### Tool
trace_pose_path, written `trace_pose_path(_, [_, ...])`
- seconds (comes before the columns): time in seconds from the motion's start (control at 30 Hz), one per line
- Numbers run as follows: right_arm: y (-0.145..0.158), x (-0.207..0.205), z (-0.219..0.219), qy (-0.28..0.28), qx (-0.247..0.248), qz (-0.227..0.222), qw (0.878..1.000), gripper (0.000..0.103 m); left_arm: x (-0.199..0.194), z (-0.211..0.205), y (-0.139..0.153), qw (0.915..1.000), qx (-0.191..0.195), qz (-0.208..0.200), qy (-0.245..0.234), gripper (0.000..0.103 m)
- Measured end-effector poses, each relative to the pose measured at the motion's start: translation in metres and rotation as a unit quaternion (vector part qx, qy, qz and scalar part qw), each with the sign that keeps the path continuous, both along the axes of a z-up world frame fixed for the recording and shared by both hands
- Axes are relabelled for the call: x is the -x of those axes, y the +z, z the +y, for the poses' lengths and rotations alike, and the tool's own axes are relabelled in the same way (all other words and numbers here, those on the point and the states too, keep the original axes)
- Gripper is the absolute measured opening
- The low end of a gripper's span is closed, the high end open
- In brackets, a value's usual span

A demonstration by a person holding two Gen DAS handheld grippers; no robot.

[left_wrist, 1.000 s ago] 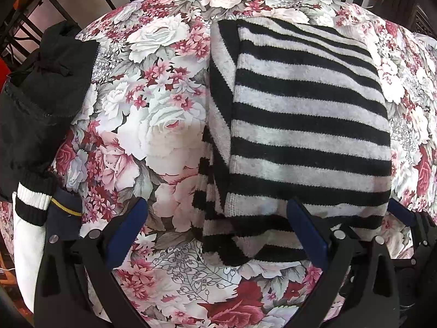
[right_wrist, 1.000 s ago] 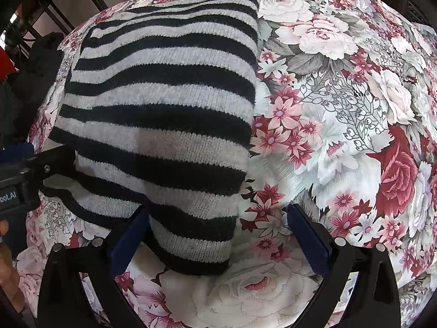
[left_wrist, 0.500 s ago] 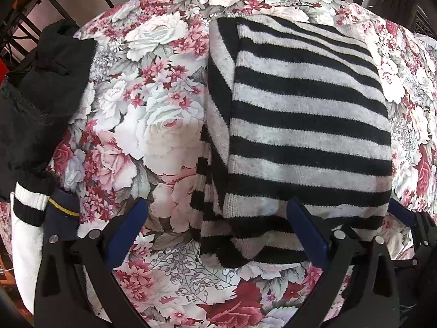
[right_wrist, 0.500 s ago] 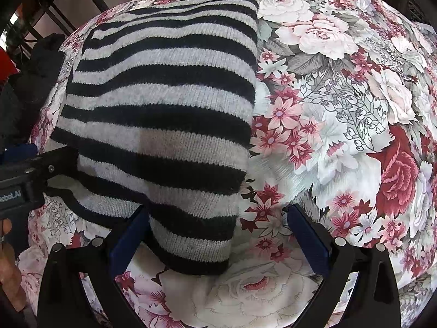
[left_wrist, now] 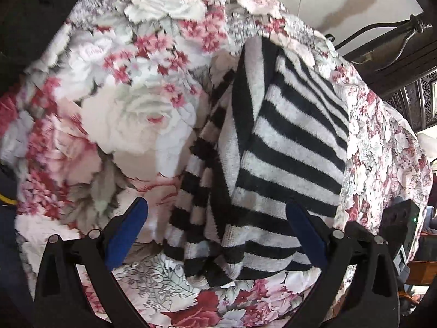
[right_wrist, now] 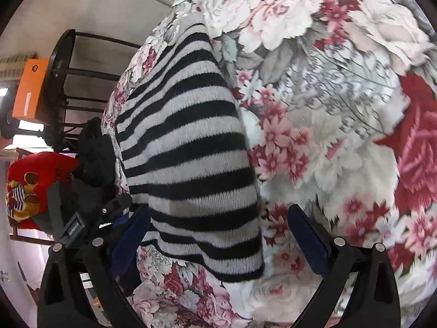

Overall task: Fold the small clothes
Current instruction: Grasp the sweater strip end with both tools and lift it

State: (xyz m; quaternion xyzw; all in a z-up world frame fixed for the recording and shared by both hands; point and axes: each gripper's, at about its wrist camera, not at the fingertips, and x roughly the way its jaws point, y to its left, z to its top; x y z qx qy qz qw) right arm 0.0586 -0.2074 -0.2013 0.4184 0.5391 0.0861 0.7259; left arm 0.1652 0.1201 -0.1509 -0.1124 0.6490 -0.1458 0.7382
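— Two grippers are hovering released, nothing pinched: my left gripper and right gripper are straddling the striped sweater, which is lying folded on the floral bedspread.

— What am I risking?

— Snagging one loose layer only, I'm guessing, and dragging the fold apart. Left wrist is showing those layered edges; right wrist is showing a smooth top.

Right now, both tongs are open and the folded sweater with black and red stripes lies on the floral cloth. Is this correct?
Not quite: the sweater has black and grey stripes, not red, as the right wrist view shows. The rest holds: it lies folded on the floral cloth, and both the left tongs and the right tongs are open.
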Motion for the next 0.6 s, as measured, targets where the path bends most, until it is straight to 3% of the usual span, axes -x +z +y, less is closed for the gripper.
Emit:
trace_pose_path(0.13, [0.001, -0.017, 0.008, 0.023, 0.017, -0.019, 0.999, 0.100, 0.001, -0.006, -0.012, 0.9997, 0.000, 0.014, -0.019, 0.098])
trace_pose_path(0.27, [-0.006, -0.024, 0.019, 0.035, 0.012, -0.034, 0.999, 0.100, 0.002, -0.019, -0.028, 0.9984, 0.027, 0.033, -0.036, 0.098])
trace_pose_path(0.4, [-0.014, -0.024, 0.025, 0.038, 0.016, -0.037, 0.998, 0.100, 0.000, -0.030, -0.038, 0.9981, 0.013, 0.029, -0.053, 0.099])
trace_pose_path(0.6, [-0.031, -0.034, 0.021, 0.011, -0.007, -0.025, 1.000, 0.100, -0.012, -0.015, -0.053, 0.9968, 0.055, 0.056, -0.016, 0.099])
